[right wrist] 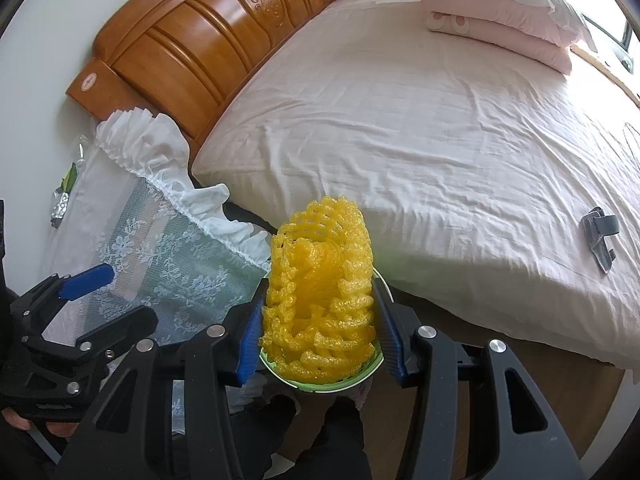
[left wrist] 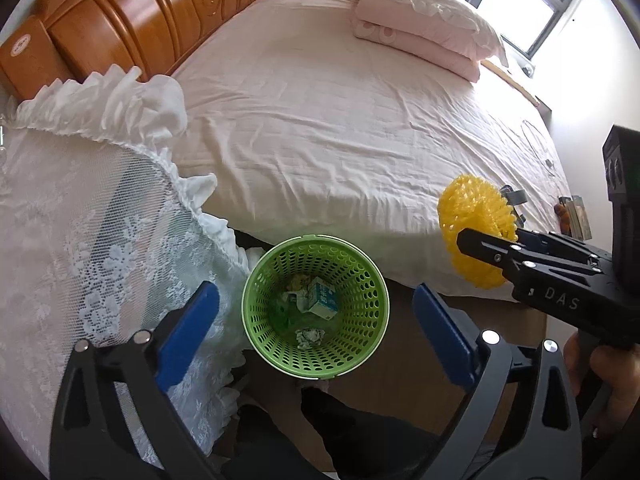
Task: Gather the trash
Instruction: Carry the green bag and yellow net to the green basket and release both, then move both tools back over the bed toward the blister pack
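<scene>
A green perforated waste basket (left wrist: pixel 360 280) stands on the floor beside the bed, with crumpled paper (left wrist: pixel 310 338) and a small carton (left wrist: pixel 322 298) inside. My left gripper (left wrist: pixel 316 294) hangs over it, open, with its blue pads wide apart and nothing between them. My right gripper (right wrist: pixel 320 292) is shut on a yellow foam fruit net (right wrist: pixel 320 300), squeezed between its blue pads just above the basket rim (right wrist: pixel 320 386). From the left wrist, the net (left wrist: pixel 476 224) and right gripper (left wrist: pixel 472 240) sit to the basket's right. The left gripper (right wrist: pixel 108 300) shows at the left of the right wrist view.
A pink-sheeted bed (left wrist: pixel 320 120) with a wooden headboard (left wrist: pixel 140 12) fills the background, with a folded quilt and pillow (left wrist: pixel 420 28) at its far side. A lace-covered nightstand (left wrist: pixel 80 220) stands left of the basket. A grey clip-like object (right wrist: pixel 600 236) lies on the bed. Dark-clothed legs (left wrist: pixel 320 432) are below.
</scene>
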The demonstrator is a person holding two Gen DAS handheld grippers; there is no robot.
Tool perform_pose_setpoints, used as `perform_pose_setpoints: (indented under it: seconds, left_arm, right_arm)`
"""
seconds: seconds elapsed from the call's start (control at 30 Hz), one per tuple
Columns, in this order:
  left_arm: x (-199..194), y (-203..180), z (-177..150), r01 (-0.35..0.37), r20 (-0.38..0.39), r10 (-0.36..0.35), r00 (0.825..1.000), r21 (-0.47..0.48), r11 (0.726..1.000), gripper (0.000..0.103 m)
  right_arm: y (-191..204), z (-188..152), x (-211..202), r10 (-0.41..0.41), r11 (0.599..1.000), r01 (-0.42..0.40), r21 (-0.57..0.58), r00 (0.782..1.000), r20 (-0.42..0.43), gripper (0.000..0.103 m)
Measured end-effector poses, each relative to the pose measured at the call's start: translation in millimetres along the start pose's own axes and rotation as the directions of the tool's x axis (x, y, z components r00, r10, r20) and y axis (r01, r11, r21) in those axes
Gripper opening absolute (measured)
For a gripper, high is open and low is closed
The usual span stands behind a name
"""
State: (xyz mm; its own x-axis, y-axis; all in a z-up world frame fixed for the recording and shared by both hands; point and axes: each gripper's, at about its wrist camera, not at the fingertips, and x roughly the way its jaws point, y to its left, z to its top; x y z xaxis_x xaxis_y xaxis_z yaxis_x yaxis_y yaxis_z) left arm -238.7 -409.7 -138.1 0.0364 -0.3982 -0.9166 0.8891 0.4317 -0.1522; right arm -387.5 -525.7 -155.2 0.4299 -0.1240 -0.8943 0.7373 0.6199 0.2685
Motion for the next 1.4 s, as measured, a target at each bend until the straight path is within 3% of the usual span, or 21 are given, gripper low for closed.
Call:
perform_pose_setpoints:
  seconds: [0.5, 0.7, 0.83, 1.4]
  left_arm:
    - [-35, 31, -4, -0.046, 0.066, 0.05, 0.997, -0.059, 0.997, 0.095]
    - [-42, 42, -10, -0.052, 0.074, 0.058, 0.996, -0.083, 0.995, 0.095]
    - [-48, 47, -14, -0.061, 0.078, 0.068, 0.995, -0.089, 0.994, 0.095]
    - [-80, 87, -33, -0.086, 0.115, 0.105, 0.988, -0.155, 0.984, 0.095]
  right_arm:
    - [32, -7, 35, 0.022, 0.999, -0.025, -0.044, 0.997, -0.073, 0.052]
    - [42, -17, 55, -0.022, 0.997, 0.012, -0.075, 0.991, -0.129, 0.091]
    - [46, -24, 65, -0.047, 0.996, 0.034, -0.08, 0.985, -0.166, 0.1]
    - [70, -16, 46, -0.031, 0.999, 0.029, -0.02, 0.991, -0.128, 0.1]
